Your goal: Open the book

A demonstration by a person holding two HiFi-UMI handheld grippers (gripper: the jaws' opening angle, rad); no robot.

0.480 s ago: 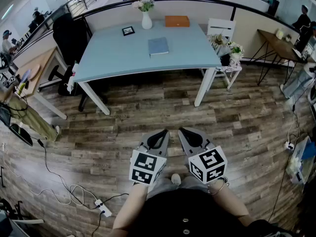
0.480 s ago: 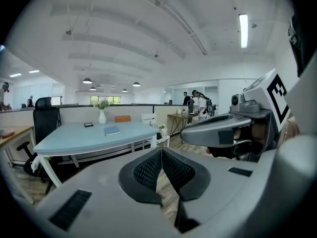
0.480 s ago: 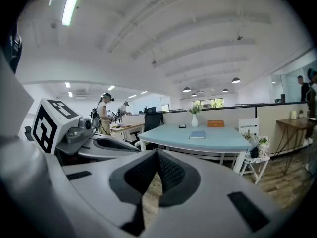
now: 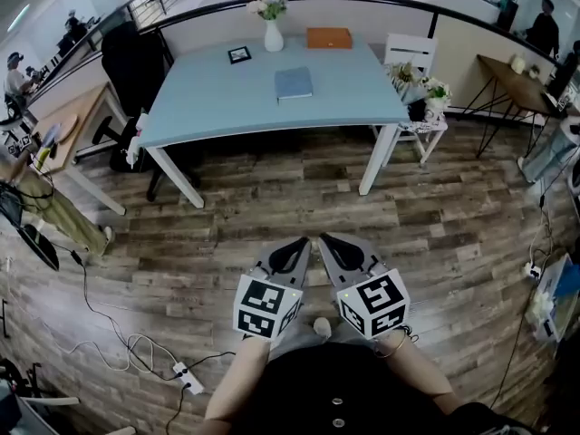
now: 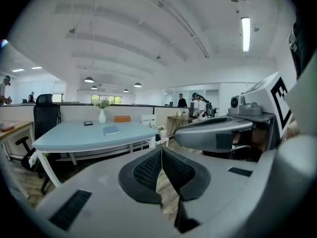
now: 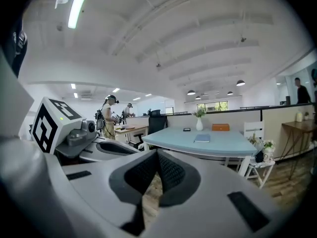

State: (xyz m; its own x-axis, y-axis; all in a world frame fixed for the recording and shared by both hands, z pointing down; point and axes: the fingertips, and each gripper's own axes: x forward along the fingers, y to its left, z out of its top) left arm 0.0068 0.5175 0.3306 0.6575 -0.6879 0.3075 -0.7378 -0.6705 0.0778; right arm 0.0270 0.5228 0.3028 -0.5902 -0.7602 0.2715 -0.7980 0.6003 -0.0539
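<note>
Book (image 4: 293, 83): thin, pale blue-grey cover, closed, lying flat. It sits on the light blue desk (image 4: 208, 107), towards the far middle, in front of a white vase (image 4: 272, 34) and an orange box (image 4: 328, 37). A small dark frame (image 4: 239, 55) lies to its left.

Book is well apart from both grippers, across a stretch of wood floor (image 4: 272, 198). In the left gripper view it shows small (image 5: 111, 130) beyond and left of the tips; in the right gripper view (image 6: 202, 138) beyond and right of them.

Left gripper (image 4: 292, 254) and right gripper (image 4: 337, 250) are held low, close to the person's body, side by side over the floor. They tip slightly downward and their noses angle in towards each other. Both are clenched with nothing between the jaws: pads meet in the left gripper view (image 5: 161, 150) and the right gripper view (image 6: 157, 155).
</note>
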